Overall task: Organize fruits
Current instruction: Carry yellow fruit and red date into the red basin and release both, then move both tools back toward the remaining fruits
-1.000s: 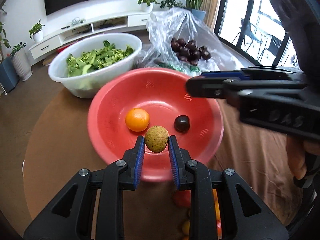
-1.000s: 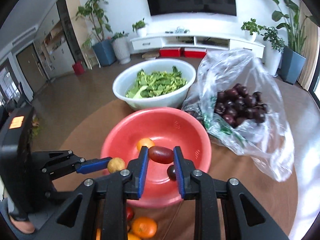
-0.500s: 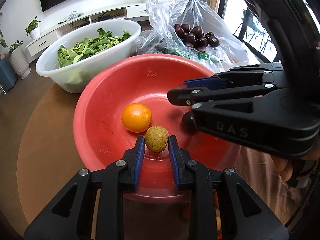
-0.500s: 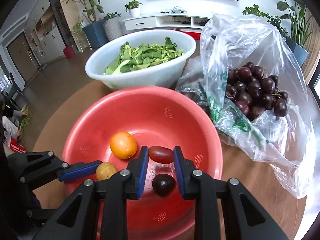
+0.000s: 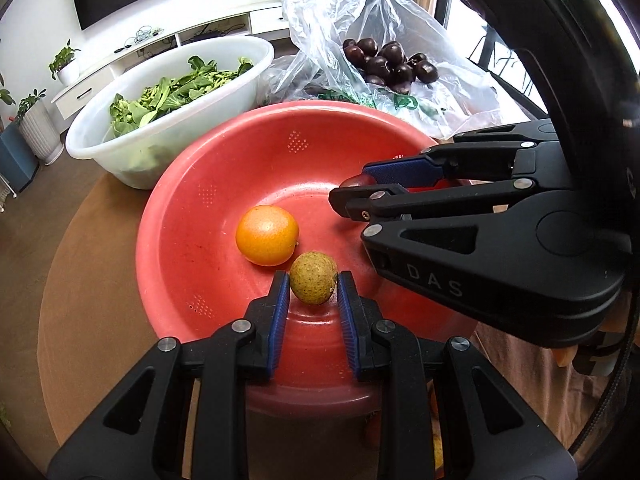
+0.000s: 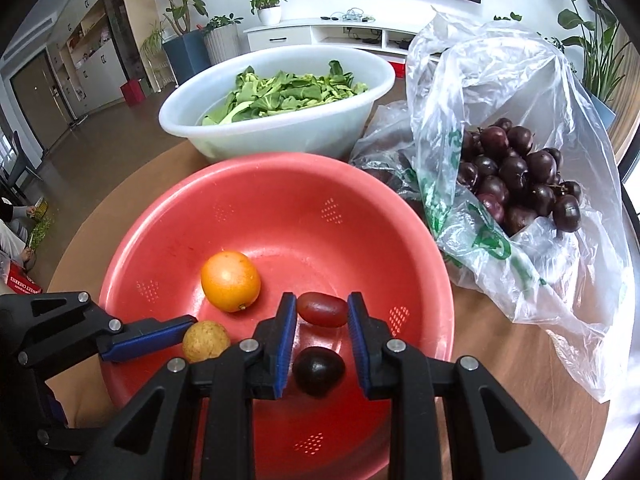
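Scene: two hand-held grippers poised over a red basin (image 6: 160, 240) on a round brown table (image 5: 88, 280), mid fruit sort.
Done so far: an orange (image 6: 230, 280) and a dark plum (image 6: 319, 370) lie loose on the basin floor, near each other but apart.
In transit: two more pieces, one per gripper, both low inside the basin; neither let go yet.
Left gripper (image 5: 313, 294): clenched on a small tan-green fruit (image 5: 313, 282), blue pads pressing both sides; fruit sits just beside the orange, w/ only a thin gap visible. Whether it rests on the basin floor, can't tell.
Right gripper (image 6: 322, 314): nearly closed, grasping an oblong red fruit (image 6: 322, 310) end to end; held directly over the dark plum, seemingly clear of it.
Still to do: judging by the setup, release both pieces, then fetch more. A few orange and red fruits (image 5: 436, 446) show at the table's near edge under the basin rim, mostly hidden.
Not yet sorted: a heap of dark plums (image 6: 520, 172) in a clear plastic bag (image 6: 500, 80) right of the basin.
Also on table: white tub (image 6: 280, 128) of leafy greens (image 6: 284, 90), behind the basin, not fruit, prob. no part of the job.
Progress est.: early; two in, two arriving, the bagful untouched.
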The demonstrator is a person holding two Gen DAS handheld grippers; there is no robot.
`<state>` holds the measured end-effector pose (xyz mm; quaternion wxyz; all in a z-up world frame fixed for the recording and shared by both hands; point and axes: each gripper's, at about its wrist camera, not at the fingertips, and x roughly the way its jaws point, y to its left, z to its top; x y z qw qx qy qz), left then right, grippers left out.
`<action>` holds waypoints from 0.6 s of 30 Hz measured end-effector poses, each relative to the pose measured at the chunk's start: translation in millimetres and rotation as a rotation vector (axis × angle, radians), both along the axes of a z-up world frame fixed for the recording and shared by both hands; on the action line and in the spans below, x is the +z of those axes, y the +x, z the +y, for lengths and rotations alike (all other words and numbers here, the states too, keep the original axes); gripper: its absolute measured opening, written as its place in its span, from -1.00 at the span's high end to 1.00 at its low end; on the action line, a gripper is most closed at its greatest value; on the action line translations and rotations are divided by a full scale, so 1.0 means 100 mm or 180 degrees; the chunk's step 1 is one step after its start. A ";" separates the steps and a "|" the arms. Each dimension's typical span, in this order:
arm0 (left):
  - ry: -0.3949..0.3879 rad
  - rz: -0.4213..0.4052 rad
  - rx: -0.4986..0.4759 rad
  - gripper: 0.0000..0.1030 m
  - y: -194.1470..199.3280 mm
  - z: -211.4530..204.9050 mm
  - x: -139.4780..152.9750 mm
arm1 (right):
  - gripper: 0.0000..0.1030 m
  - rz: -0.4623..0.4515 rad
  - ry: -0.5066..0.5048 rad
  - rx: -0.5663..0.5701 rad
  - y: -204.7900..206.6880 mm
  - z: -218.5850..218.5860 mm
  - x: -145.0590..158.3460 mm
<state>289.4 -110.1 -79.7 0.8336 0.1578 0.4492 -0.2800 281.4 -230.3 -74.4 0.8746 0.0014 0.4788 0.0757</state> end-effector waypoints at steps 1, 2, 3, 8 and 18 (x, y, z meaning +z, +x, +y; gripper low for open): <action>0.0003 0.0000 -0.0002 0.52 0.00 0.00 0.00 | 0.43 -0.0001 -0.0004 -0.0003 0.00 0.00 0.00; 0.0005 -0.0001 0.0005 0.50 0.00 0.00 0.00 | 0.39 -0.0011 -0.0006 -0.0002 -0.01 0.00 0.00; 0.0008 -0.0010 0.0012 0.35 0.01 0.00 0.01 | 0.30 -0.0028 -0.0008 -0.0001 -0.01 0.00 0.01; -0.0051 -0.0114 0.0075 -0.39 -0.01 0.03 0.09 | 0.19 -0.0074 -0.0036 -0.0007 -0.06 -0.02 0.08; -0.0278 -0.0179 0.0181 -0.70 -0.38 0.39 0.44 | -0.33 -0.0464 0.0196 0.0001 -0.81 -0.18 0.66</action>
